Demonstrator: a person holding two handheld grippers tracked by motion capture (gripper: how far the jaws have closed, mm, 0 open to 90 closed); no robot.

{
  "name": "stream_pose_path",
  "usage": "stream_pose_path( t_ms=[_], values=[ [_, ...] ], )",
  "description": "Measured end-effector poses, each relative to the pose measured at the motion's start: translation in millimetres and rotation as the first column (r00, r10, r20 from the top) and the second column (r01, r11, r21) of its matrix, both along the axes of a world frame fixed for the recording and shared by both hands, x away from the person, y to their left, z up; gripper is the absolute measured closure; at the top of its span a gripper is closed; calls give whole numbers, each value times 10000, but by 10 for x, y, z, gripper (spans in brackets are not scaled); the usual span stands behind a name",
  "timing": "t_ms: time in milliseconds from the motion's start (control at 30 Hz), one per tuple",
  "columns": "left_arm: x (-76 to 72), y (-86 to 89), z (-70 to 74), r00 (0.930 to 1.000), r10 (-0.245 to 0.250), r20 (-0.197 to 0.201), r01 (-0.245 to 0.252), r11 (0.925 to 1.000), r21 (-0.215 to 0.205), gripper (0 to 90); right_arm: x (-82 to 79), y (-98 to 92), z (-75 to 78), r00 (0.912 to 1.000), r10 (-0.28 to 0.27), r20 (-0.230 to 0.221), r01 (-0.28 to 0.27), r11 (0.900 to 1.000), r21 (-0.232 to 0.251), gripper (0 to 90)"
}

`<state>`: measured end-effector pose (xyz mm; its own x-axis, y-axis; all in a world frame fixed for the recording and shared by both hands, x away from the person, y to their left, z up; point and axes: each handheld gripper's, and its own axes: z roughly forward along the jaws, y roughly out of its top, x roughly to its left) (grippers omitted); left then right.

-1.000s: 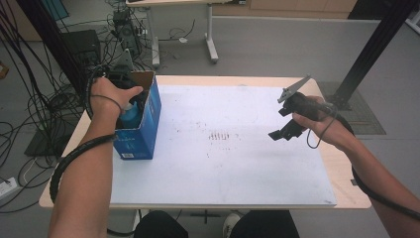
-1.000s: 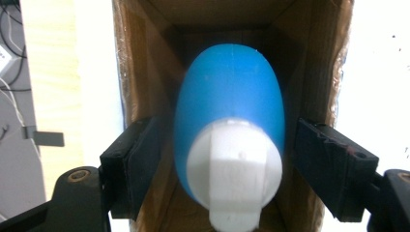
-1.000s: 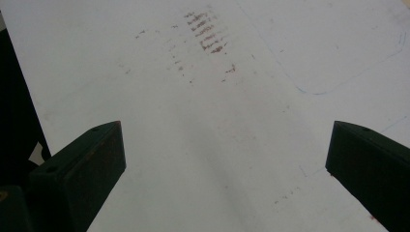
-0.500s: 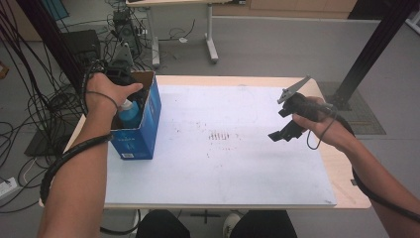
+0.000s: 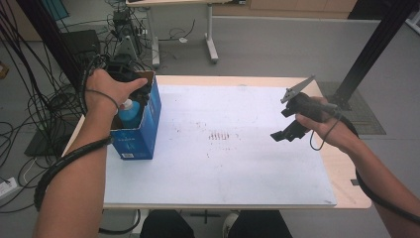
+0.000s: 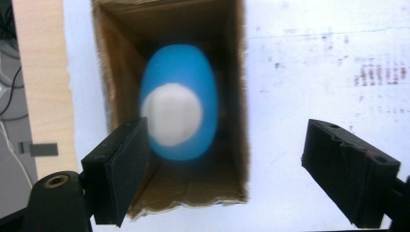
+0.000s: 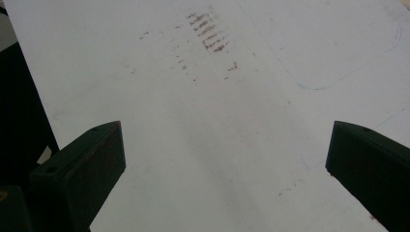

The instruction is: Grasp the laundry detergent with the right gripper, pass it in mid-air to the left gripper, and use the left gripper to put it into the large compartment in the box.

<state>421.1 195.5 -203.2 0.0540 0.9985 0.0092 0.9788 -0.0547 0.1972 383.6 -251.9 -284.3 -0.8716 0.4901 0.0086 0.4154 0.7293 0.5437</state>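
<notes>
Your landmark is the open-topped blue cardboard box [image 5: 136,126] standing at the near left of the white-covered worktop [image 5: 223,163], and everything the coming move needs is measured from it. The blue plastic bottle with the white cap [image 6: 178,112] stands upright inside that box, cap up, so its long axis runs straight up out of the opening; in the high view you see the same bottle [image 5: 130,113] poking up between the box walls. Your left gripper [image 6: 241,169] hangs directly above the box mouth, pointing down into it, with the bottle below and toward one jaw rather than centred. Its jaws have just been opening and now stand apart, released, with neither pad pressing on the bottle; the cap sits just beside one jaw in the left gripper view and well clear of the other. So the bottle looks delivered, and the clean way out, as I judge it, is straight up along the bottle's axis, so that no jaw clips the cap or the cardboard rim. Your right gripper [image 5: 289,130] is held well away from the box, over the far right of the worktop, its jaws wide open on nothing but bare white sheet [image 7: 217,121]. Your left hand [image 5: 106,87] is by far the nearer one to the box.
</notes>
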Motion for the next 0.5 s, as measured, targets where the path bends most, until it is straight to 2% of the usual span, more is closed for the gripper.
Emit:
stream_pose_path(
  t_ms=[167,267,500],
  values=[
    [-3,-131,67,9990,-384,246,388,9991,-152,170,-14,-9,42,10000,-37,34,38,9999,-125,4],
    [9,-205,94,9979,-522,378,526,9986,-99,169,-13,-17,68,10000,-55,63,57,9998,-195,4],
    [69,-413,71,9944,-1020,281,1020,9948,1,170,4,-57,80,9997,-220,104,222,9996,-187,4]
  ],
)
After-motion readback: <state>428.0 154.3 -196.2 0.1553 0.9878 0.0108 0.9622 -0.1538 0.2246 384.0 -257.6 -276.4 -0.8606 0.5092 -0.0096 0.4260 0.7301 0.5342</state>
